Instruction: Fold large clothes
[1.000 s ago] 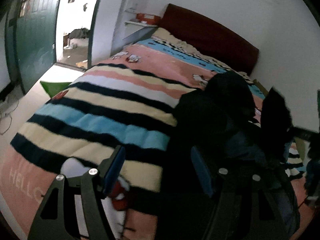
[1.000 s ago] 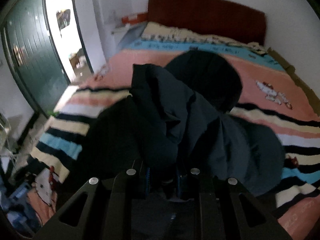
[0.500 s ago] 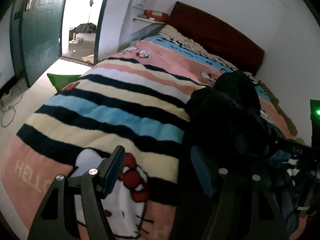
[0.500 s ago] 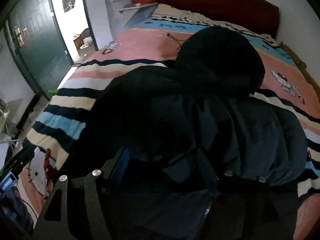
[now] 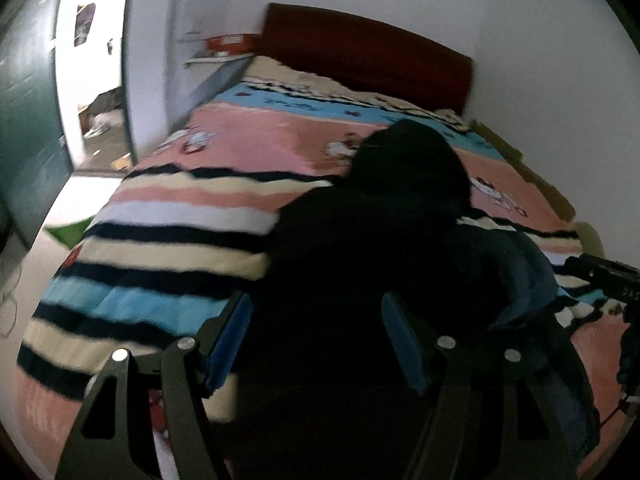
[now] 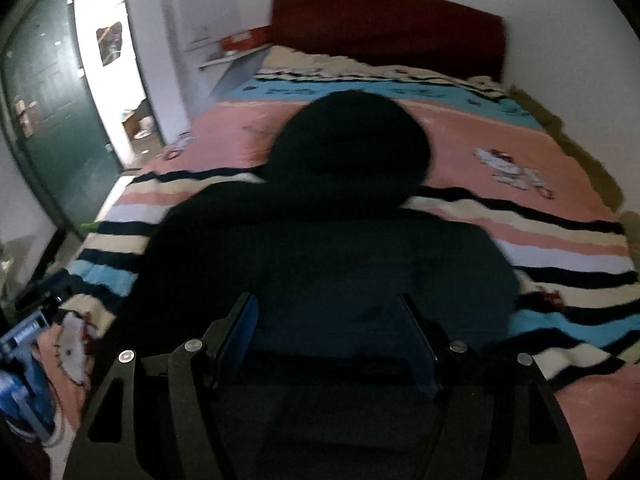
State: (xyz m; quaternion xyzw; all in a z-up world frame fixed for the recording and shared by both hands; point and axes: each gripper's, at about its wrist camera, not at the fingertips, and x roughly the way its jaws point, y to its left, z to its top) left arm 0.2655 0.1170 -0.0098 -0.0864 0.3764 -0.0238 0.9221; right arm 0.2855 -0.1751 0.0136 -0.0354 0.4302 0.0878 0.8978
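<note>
A large dark hooded jacket lies spread on the striped bed blanket, with its hood toward the headboard. My left gripper hovers open over the jacket's near left part, and nothing is pinched between its blue pads. Above the jacket's near middle my right gripper stands open, its pads clear of the cloth. The jacket is very dark, so its sleeves and folds are hard to make out.
A red headboard stands against the far wall. At the left are a green door, a bright doorway and a small shelf with a red box. Floor runs along the bed's left side.
My right gripper has opened and let go of the jacket fabric it was pinching. The jacket has dropped from a raised bunch to lying flatter. Both views have swung to centre on it.
</note>
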